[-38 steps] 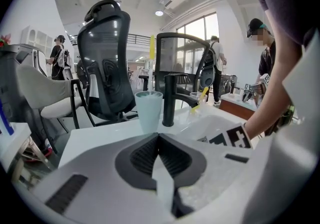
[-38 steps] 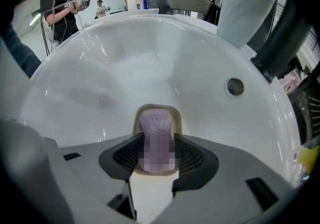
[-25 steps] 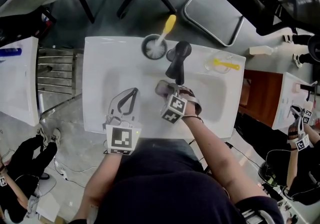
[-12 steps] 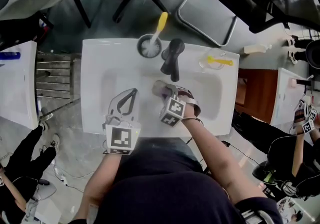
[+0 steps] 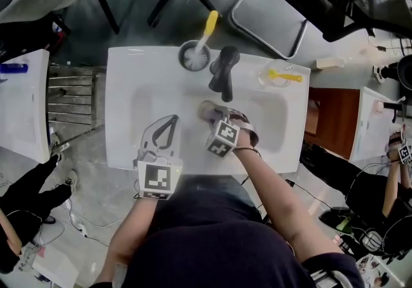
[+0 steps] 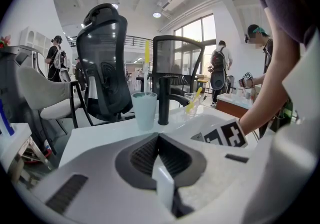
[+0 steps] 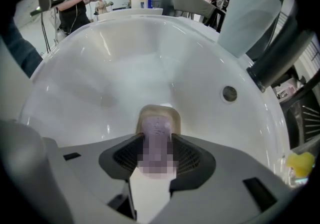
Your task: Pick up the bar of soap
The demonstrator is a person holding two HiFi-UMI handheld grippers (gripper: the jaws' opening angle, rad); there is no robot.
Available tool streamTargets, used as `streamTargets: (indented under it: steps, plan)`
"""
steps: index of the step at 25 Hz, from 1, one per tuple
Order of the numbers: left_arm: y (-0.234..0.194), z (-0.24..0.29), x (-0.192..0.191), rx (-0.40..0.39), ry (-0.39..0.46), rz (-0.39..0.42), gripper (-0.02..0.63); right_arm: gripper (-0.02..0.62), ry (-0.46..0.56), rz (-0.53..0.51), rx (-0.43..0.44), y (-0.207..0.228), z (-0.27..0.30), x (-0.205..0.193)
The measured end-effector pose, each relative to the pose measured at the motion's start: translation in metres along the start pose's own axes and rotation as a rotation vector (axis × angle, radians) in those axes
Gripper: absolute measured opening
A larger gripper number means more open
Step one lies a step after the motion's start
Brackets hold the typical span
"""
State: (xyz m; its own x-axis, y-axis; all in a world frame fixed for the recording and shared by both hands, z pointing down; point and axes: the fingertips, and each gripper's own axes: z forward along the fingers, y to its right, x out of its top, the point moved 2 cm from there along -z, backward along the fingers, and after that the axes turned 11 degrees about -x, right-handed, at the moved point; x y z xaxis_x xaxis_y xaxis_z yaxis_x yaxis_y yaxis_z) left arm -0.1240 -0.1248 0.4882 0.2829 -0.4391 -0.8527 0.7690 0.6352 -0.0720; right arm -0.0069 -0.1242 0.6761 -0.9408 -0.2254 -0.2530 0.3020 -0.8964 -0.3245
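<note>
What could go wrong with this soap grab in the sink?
Right hand-held gripper has just been closing on the bar of soap: if slick, it may squirt out into the basin. The beige dish beneath might stick and lift. The faucet stands close beside; lifting could bump it.

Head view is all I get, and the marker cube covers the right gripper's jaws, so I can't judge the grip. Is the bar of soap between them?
Observer: Yes. The right gripper view shows the bar of soap between the jaws of the right gripper, which have just been closing. Both pads press its sides.
Operator: Is it lifted clear?
Observer: I can't tell. Its far end overlaps a beige dish on the floor of the basin.
Operator: And the other hand?
Observer: The left gripper is shut, with nothing between its jaws.
</note>
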Motion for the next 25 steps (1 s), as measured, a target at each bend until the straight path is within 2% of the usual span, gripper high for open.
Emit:
streamTargets:
  steps: [10,15,25]
  plan:
    - [-0.011,-0.002,-0.002,0.02,-0.005,-0.021,0.0,0.189,-0.111,-0.028,0.106,-0.003,0.019,0.001]
    - [-0.015,-0.003,-0.004,0.024,-0.008,-0.029,0.0,0.193,-0.093,-0.054,0.081,-0.001,0.018,0.003]
    - [-0.013,-0.006,0.001,0.01,0.01,-0.009,0.0,0.189,-0.012,-0.012,-0.005,0.011,-0.013,0.016]
